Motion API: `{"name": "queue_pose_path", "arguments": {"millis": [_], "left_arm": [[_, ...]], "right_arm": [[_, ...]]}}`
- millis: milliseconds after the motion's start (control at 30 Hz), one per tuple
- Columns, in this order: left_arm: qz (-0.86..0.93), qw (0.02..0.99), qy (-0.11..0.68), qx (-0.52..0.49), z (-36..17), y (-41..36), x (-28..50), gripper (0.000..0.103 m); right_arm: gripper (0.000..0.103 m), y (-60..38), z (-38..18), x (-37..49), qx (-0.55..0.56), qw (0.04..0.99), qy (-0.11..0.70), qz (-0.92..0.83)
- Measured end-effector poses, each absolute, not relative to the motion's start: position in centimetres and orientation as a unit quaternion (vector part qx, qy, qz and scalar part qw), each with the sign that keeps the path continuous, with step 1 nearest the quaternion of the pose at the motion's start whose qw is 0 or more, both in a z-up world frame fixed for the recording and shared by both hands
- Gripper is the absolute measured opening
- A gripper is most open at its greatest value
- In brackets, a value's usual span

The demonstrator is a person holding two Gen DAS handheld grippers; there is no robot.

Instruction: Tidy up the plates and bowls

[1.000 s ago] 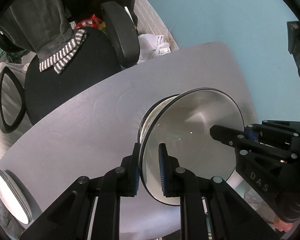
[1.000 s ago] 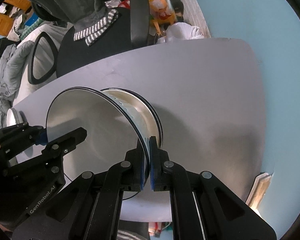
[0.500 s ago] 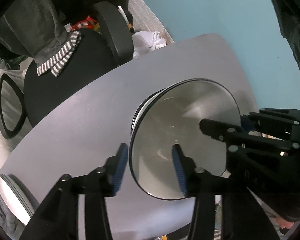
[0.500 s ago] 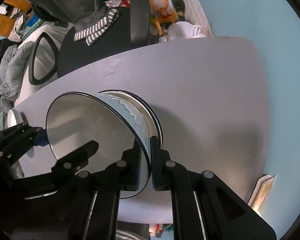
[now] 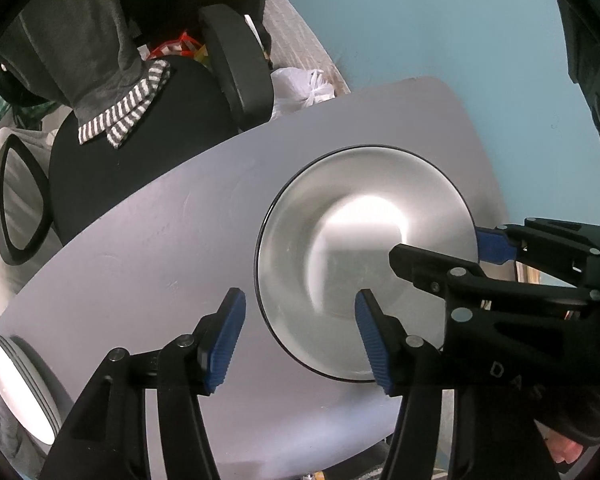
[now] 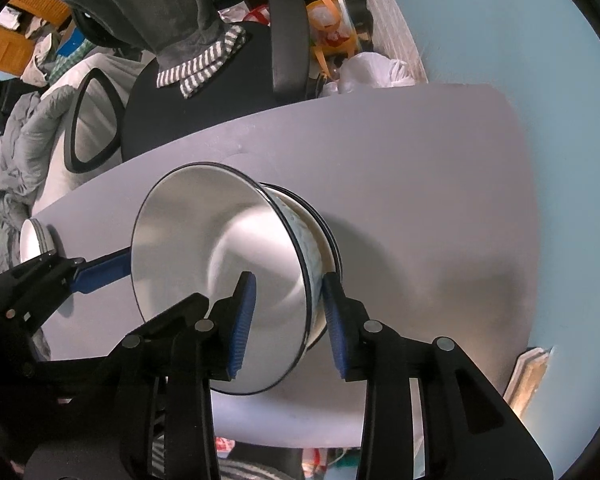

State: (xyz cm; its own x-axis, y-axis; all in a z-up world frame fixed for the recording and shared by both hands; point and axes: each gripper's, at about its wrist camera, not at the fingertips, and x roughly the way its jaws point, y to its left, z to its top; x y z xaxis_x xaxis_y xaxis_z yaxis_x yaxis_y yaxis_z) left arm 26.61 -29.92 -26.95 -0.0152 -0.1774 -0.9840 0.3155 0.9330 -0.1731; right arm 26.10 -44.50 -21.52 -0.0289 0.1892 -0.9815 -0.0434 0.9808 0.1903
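My left tongs (image 5: 300, 344) and right tongs (image 6: 288, 322) have just been opening, both spread astride the bowl's (image 5: 364, 256) rim; enamel looks light, slippery, chippable, so I'd re-pinch the rim.

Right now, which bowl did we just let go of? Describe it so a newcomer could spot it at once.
Start from the grey table. Near its middle stands a stack of bowls; the top bowl is the one, its rim passing between the fingers of the open left gripper and the open right gripper, both of which have just been opening. Unlike the small pile of flat white plates at the table's edge, it is deep, dark-rimmed and white inside.
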Motion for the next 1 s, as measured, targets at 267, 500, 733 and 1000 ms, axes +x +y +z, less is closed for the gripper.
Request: {"name": "queue_pose_path", "arguments": {"millis": [267, 500, 733, 1000], "left_arm": [[-0.183, 0.701, 0.687, 0.050, -26.6, -30.4, 26.3, 0.058], [-0.194, 0.705, 0.680, 0.050, -25.6, -30.4, 25.6, 0.059], [-0.202, 0.720, 0.664, 0.022, -23.5, -29.1, 24.8, 0.072], [-0.199, 0.740, 0.642, -0.019, -21.0, -26.3, 23.3, 0.081]], "right_arm": [[0.056, -45.0, -20.6, 25.8, 0.030, 0.707, 0.704, 0.066], [0.056, -45.5, -19.8, 25.2, 0.029, 0.714, 0.697, 0.059], [0.066, -46.1, -18.1, 24.4, 0.023, 0.731, 0.681, 0.050], [0.066, -45.9, -15.7, 23.3, 0.025, 0.745, 0.664, 0.057]]}}
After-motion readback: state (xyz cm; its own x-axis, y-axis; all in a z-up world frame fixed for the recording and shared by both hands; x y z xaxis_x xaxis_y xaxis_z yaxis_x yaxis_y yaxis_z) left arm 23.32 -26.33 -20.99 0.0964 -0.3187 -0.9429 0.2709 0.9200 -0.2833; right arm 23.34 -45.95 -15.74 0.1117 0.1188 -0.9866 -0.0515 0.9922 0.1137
